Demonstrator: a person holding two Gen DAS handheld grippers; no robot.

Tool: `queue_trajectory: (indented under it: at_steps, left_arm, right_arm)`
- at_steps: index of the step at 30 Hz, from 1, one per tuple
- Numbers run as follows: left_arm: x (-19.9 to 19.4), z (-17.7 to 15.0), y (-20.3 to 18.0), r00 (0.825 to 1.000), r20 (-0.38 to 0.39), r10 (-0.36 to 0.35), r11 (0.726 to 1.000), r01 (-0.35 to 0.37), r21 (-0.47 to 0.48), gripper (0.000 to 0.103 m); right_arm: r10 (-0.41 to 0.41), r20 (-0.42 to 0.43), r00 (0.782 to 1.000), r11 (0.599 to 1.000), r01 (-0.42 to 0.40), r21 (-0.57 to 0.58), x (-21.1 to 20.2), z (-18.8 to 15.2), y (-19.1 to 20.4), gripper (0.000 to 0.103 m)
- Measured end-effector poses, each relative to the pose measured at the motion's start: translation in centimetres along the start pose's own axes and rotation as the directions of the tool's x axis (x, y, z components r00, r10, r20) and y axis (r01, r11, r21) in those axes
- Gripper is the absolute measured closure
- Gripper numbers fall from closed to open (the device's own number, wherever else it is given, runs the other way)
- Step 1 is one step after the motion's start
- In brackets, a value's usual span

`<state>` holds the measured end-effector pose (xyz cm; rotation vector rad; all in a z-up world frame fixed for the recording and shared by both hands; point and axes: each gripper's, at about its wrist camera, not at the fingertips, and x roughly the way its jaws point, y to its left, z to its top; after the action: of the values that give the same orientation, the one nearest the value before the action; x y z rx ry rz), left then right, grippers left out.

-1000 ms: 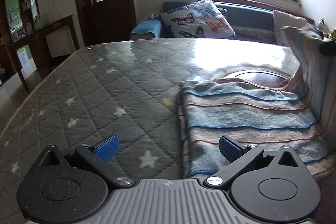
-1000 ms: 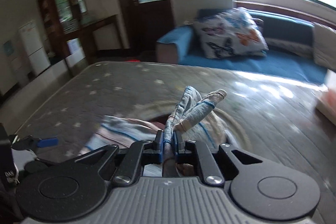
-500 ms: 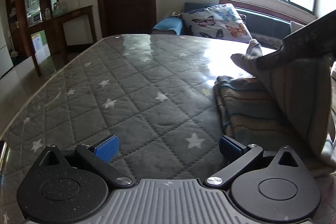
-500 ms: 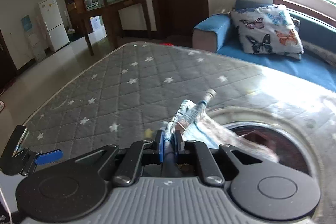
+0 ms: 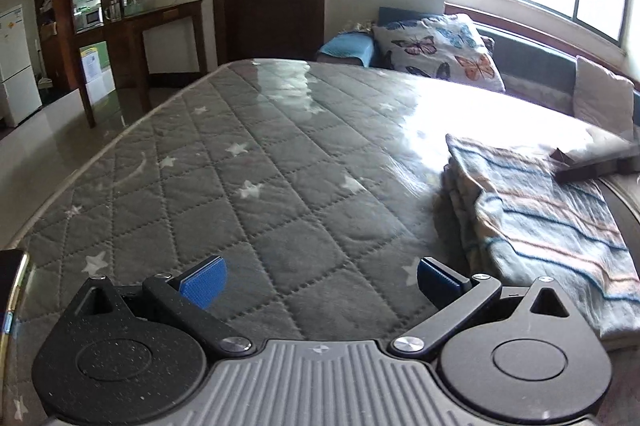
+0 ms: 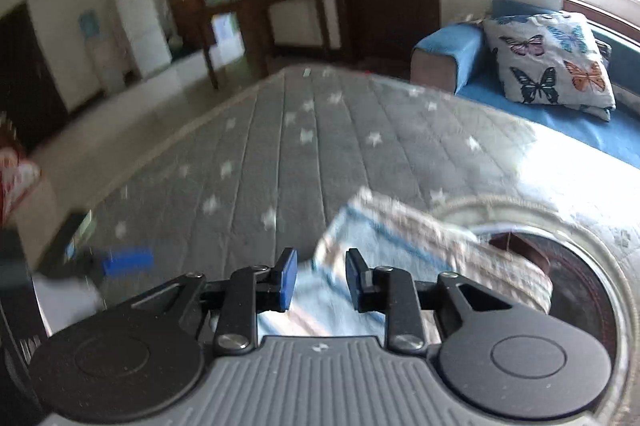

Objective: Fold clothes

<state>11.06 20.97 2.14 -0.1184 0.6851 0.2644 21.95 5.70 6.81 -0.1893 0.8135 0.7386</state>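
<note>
A striped cloth [image 5: 536, 214] in blue, cream and peach lies folded on the grey star-quilted table cover [image 5: 260, 162], at the right of the left wrist view. My left gripper [image 5: 320, 276] is wide open and empty, low over the cover, just left of the cloth's near edge. In the right wrist view the same cloth [image 6: 400, 238] lies folded under my right gripper [image 6: 321, 276], whose jaws stand a little apart and hold nothing. The left gripper's blue pad [image 6: 126, 260] shows at the lower left there.
A dark round disc with a pale rim [image 6: 576, 266] lies on the table right of the cloth. A blue sofa with a butterfly pillow [image 5: 440, 44] stands beyond the far edge. A wooden door, a desk [image 5: 160, 22] and a white fridge are at the back left.
My right gripper has swung the held flap of cloth over to the left, laid it on the folded stack and opened. The left gripper has drawn back to the left, still open.
</note>
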Motion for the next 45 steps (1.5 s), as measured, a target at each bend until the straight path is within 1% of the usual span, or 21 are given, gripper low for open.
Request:
queue_trajectory:
  at_steps: [2,3,4,8,10,12,13,15,20,23,25,29,32,35,36,38,41,45]
  left_arm:
    - [-0.1,0.4,0.3,1.000,0.010,0.005,1.000,-0.005,-0.009,0.000]
    - [-0.2,0.7,0.4,1.000,0.015,0.006,1.000,-0.006,-0.012,0.000]
    - [-0.4,0.9,0.4,1.000,0.021,0.005,1.000,-0.005,-0.012,0.000]
    - [-0.9,1.7,0.1,0.999,0.043,-0.021,1.000,0.021,-0.004,0.000]
    - [-0.9,2.2,-0.4,0.999,0.047,-0.027,1.000,0.027,0.006,0.000]
    - [-0.9,2.6,-0.9,0.998,0.052,-0.042,0.999,0.041,0.017,0.000]
    - [-0.9,2.8,-1.2,0.997,0.055,-0.053,0.998,0.052,0.023,0.000]
    - [-0.8,3.3,-1.9,0.995,0.062,-0.072,0.997,0.070,0.037,0.000]
    - [0.0,4.5,-4.2,0.990,0.076,-0.123,0.990,0.116,0.085,0.000]
    - [1.6,5.0,-5.5,0.990,0.060,-0.124,0.987,0.117,0.111,0.000]
    - [3.2,5.2,-5.8,0.993,0.031,-0.112,0.987,0.108,0.120,0.000]
    - [5.9,4.7,-6.1,0.998,-0.030,-0.051,0.986,0.055,0.155,0.000]
    - [6.8,4.5,-5.8,0.999,-0.040,-0.012,0.985,0.019,0.173,0.000]
    - [7.2,4.9,-5.5,0.999,-0.033,0.015,0.983,-0.009,0.181,0.000]
    - [7.2,5.1,-5.6,0.999,-0.027,0.026,0.982,-0.020,0.186,0.000]
    - [7.1,5.7,-5.8,1.000,-0.012,0.022,0.982,-0.020,0.187,0.000]
    - [7.1,6.5,-6.5,1.000,0.008,0.008,0.980,-0.009,0.197,0.000]
    - [7.8,7.3,-7.8,1.000,0.010,-0.008,0.975,0.005,0.220,0.000]
  right_arm:
    - [0.001,-0.034,0.999,0.998,-0.003,-0.057,0.5,-1.1,0.7,0.075]
    - [0.002,-0.046,0.999,0.996,-0.006,-0.087,0.9,-1.6,1.2,0.070]
    - [0.003,-0.056,0.998,0.993,-0.010,-0.118,1.2,-2.2,1.8,0.068]
    - [0.001,-0.080,0.997,0.974,-0.019,-0.225,2.8,-4.4,4.4,0.068]
    - [-0.015,-0.069,0.998,0.959,-0.005,-0.282,3.2,-5.3,5.5,0.068]
    - [-0.014,-0.050,0.999,0.953,-0.002,-0.302,2.6,-5.7,5.8,0.067]
    - [0.003,-0.048,0.999,0.957,-0.016,-0.289,2.1,-5.8,5.6,0.063]
    - [0.019,-0.042,0.999,0.963,-0.029,-0.268,0.9,-6.1,5.0,0.058]
    - [-0.001,-0.032,0.999,0.975,-0.007,-0.223,-0.7,-7.0,3.0,0.057]
    - [-0.014,-0.062,0.998,0.982,0.002,-0.190,-0.8,-8.1,1.3,0.055]
    - [-0.011,-0.083,0.996,0.984,-0.005,-0.180,-0.7,-8.8,0.6,0.054]
    - [-0.004,-0.094,0.996,0.985,-0.013,-0.174,-1.4,-10.3,-0.2,0.052]
    - [0.013,-0.100,0.995,0.987,-0.029,-0.159,-2.3,-10.8,-0.9,0.052]
    - [0.024,-0.110,0.994,0.986,-0.042,-0.163,-3.2,-11.2,-1.4,0.051]
    - [0.026,-0.107,0.994,0.986,-0.043,-0.163,-3.3,-11.0,-1.7,0.049]
    - [0.024,-0.092,0.996,0.986,-0.038,-0.160,-3.5,-10.5,-2.5,0.048]
    - [-0.004,-0.052,0.999,0.990,-0.003,-0.141,-3.4,-9.1,-4.2,0.048]
    - [-0.038,-0.011,0.999,0.996,0.037,-0.079,-2.5,-7.4,-7.0,0.047]
